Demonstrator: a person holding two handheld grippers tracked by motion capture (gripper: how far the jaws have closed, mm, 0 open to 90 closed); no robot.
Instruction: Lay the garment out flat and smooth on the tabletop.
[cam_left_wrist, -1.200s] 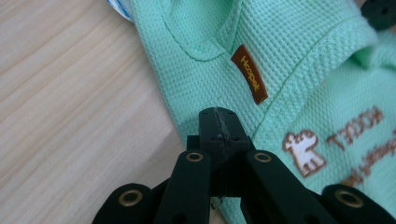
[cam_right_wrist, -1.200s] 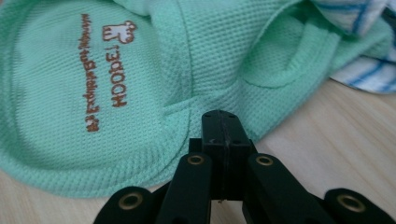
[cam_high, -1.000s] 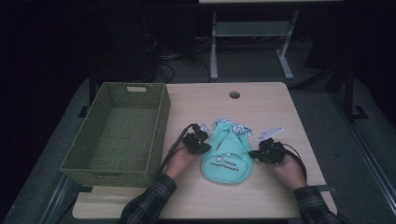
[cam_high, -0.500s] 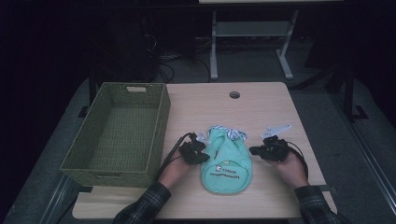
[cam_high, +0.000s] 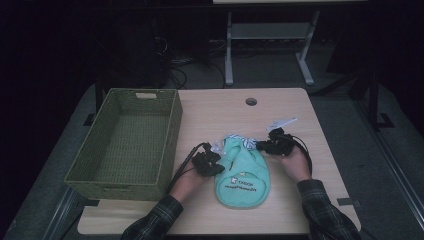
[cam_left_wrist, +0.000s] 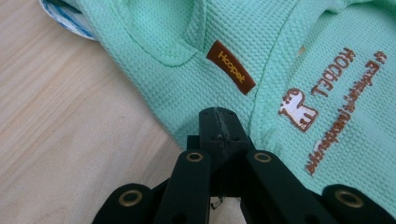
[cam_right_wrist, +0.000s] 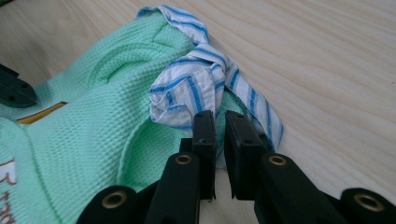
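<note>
A small mint-green garment (cam_high: 242, 175) with brown print lies flat on the wooden table (cam_high: 215, 112), its blue-striped collar (cam_right_wrist: 191, 88) at the far end. In the left gripper view, my left gripper (cam_left_wrist: 218, 114) is shut on the hem of the garment (cam_left_wrist: 280, 56), below a brown label. That left gripper (cam_high: 207, 162) sits at the garment's left edge. My right gripper (cam_right_wrist: 220, 119) has just been opening; a narrow gap shows between its jaws, right at the striped collar, with the pads not pressing on it. This right gripper (cam_high: 272, 145) is at the garment's far right corner.
A green woven basket (cam_high: 172, 130), with nothing in it, stands on the left of the table, close to my left hand. A white paper tag (cam_high: 282, 122) lies just beyond the right gripper. A round cable hole (cam_high: 251, 101) is near the far edge.
My right gripper has moved left and farther away, up to the garment's collar. The garment's far end is more bunched. The left gripper has barely moved.
</note>
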